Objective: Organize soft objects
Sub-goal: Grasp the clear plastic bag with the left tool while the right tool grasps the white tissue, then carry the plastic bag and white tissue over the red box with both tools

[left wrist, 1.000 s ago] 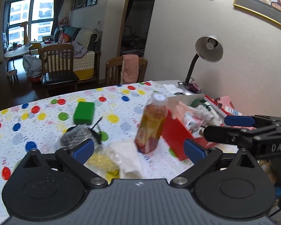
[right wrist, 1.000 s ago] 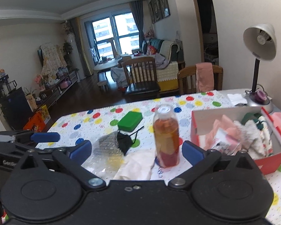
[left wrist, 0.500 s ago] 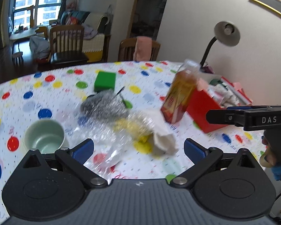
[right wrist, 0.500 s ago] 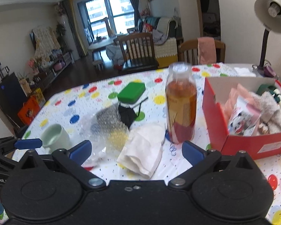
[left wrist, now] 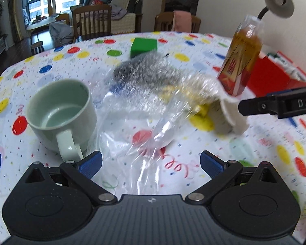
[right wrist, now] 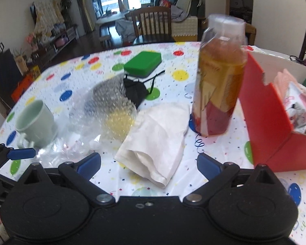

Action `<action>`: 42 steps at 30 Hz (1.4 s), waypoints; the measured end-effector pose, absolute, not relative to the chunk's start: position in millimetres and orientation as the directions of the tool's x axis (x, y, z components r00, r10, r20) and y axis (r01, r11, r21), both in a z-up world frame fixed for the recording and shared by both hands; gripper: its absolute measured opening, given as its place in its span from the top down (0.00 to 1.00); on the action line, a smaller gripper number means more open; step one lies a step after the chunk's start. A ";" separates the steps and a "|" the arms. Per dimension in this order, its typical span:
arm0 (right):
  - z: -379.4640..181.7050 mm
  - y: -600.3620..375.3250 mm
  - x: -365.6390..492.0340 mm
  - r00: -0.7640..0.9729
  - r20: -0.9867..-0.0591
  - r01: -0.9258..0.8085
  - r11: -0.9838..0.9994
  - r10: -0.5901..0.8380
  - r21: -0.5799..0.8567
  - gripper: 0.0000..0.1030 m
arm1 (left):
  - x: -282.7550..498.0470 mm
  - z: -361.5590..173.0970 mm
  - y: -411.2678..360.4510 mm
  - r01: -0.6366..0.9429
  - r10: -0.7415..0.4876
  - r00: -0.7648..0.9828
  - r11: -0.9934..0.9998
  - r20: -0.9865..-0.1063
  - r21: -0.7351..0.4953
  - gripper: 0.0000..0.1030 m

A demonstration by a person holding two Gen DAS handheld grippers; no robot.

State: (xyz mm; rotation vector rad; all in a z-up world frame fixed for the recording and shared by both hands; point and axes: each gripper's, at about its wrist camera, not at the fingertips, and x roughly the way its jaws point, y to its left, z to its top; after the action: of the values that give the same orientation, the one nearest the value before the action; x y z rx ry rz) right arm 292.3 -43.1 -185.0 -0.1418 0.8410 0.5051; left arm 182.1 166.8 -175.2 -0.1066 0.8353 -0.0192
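- Right gripper point(right wrist: 149, 163): jaws wide apart, empty, low over the table. The folded white cloth point(right wrist: 159, 136) lies directly ahead, its near end between the fingertips; long axis runs away and slightly right, toward the drink bottle point(right wrist: 220, 77).
- Left gripper point(left wrist: 151, 163): jaws apart, empty, facing the clear plastic bag point(left wrist: 153, 120) beside the pale green mug point(left wrist: 61, 112).
- Judgement: the right gripper is nearer the cloth; the red box point(right wrist: 275, 122) of soft items stands just right of the bottle.
- Surface: polka-dot tablecloth point(right wrist: 224, 149); green sponge point(right wrist: 142, 63) further back. Dining chairs and a window lie beyond.
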 end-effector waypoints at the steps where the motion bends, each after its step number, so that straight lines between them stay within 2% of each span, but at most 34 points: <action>1: -189.2 -40.1 294.1 0.554 -0.748 -0.485 0.872 0.366 0.067 0.03 | 183.2 -179.8 166.5 -0.034 -0.049 0.665 0.995 -0.745 -0.095 0.01; 8: -212.0 -23.5 310.2 0.537 -0.775 -0.501 0.865 0.333 0.024 0.06 | 190.7 -198.1 163.4 -0.071 -0.005 0.652 0.995 -0.759 -0.067 0.01; 10: -216.7 -21.3 314.0 0.537 -0.779 -0.498 0.867 0.324 0.017 0.07 | 192.4 -200.2 161.1 -0.075 0.009 0.654 0.996 -0.757 -0.053 0.05; 14: -223.9 -18.0 319.3 0.540 -0.785 -0.492 0.870 0.303 -0.003 0.14 | 196.2 -203.7 160.5 -0.106 0.045 0.655 0.994 -0.754 -0.033 0.18; 16: -225.6 -17.9 321.4 0.538 -0.788 -0.490 0.872 0.299 -0.004 0.19 | 197.7 -203.7 160.3 -0.113 0.059 0.657 0.993 -0.752 -0.021 0.21; 20: -226.1 -20.5 323.3 0.541 -0.789 -0.474 0.880 0.291 0.000 0.26 | 198.2 -202.9 160.1 -0.128 0.080 0.660 0.992 -0.747 -0.007 0.36; 23: -224.3 -23.5 321.3 0.548 -0.785 -0.465 0.885 0.288 0.000 0.33 | 196.2 -201.5 162.6 -0.142 0.092 0.660 0.990 -0.746 -0.003 0.42; 31: -217.8 -30.4 318.0 0.568 -0.776 -0.443 0.897 0.274 -0.008 0.63 | 193.2 -197.2 162.6 -0.157 0.102 0.657 0.988 -0.747 -0.003 0.61; 33: -214.3 -35.3 317.7 0.569 -0.773 -0.431 0.902 0.280 0.009 0.67 | 192.6 -195.4 162.0 -0.153 0.091 0.659 0.988 -0.747 -0.015 0.66; 36: -208.3 -38.8 315.2 0.586 -0.761 -0.424 0.906 0.278 0.004 0.82 | 190.8 -192.6 161.8 -0.151 0.069 0.662 0.988 -0.746 -0.043 0.68; 42: -192.1 -47.5 304.7 0.618 -0.729 -0.431 0.902 0.294 -0.001 0.90 | 189.0 -184.8 159.1 -0.143 0.051 0.675 0.988 -0.736 -0.063 0.69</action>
State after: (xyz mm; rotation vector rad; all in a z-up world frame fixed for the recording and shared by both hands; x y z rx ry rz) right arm 304.6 -47.5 -192.1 -0.1828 0.8025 0.4198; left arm 189.0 159.1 -184.8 -0.1185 0.8232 0.1088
